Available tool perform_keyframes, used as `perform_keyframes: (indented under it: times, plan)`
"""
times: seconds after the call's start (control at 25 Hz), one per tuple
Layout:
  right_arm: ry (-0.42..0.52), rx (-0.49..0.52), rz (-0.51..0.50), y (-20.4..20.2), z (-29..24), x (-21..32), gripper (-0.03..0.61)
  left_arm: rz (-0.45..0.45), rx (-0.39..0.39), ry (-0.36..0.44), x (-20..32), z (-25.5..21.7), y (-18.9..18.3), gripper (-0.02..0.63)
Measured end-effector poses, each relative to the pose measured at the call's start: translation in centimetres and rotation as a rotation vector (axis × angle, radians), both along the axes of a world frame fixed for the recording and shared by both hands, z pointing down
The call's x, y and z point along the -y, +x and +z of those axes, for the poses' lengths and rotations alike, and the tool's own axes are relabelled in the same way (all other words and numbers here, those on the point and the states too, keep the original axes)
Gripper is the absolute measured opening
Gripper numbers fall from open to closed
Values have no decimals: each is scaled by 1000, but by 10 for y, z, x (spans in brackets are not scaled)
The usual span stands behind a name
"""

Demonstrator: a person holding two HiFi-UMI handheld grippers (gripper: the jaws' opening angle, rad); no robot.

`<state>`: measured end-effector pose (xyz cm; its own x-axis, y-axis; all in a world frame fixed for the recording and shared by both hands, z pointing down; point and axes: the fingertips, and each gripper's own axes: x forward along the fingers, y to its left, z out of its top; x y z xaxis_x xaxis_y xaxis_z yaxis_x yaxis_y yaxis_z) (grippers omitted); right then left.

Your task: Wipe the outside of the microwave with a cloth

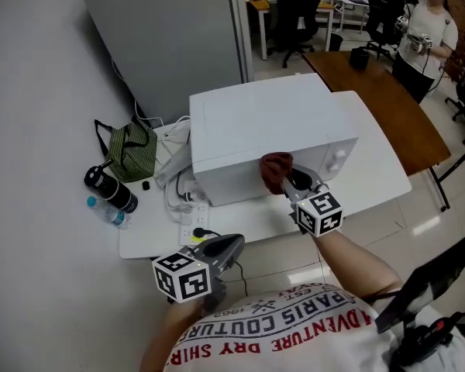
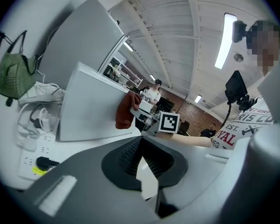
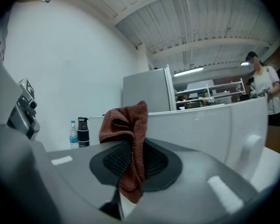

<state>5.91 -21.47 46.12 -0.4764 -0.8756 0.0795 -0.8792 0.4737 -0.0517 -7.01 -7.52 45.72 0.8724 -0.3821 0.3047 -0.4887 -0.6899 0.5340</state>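
Right gripper (image 1: 287, 183): yours is clamped on the red-brown cloth (image 1: 275, 167), holding it against the microwave (image 1: 263, 122) front.
Left gripper (image 1: 234, 244): your jaws are closed on nothing, low by the table (image 1: 376, 173) edge, apart from the microwave.
Microwave: white, on the white table.
Writing: your shirt (image 1: 294, 333) reads "PARIS COUTURE" and "ADVENTURE".
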Motion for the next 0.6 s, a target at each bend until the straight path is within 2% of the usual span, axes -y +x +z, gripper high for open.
perform_keyframes:
  times: [0.2,0.32,0.4,0.6]
  plan:
    - [-17,22,164,99,0,-4,46,88,-1,-14,2,2,52,6]
    - [-29,37,233,145,1,-8,46,134,2,-23,1,4,80,6]
    - [-33,42,238,158,2,-10,46,155,8,-29,-2,5,96,6]
    - [-39,46,196,160,2,-12,46,159,17,-30,-3,5,116,6]
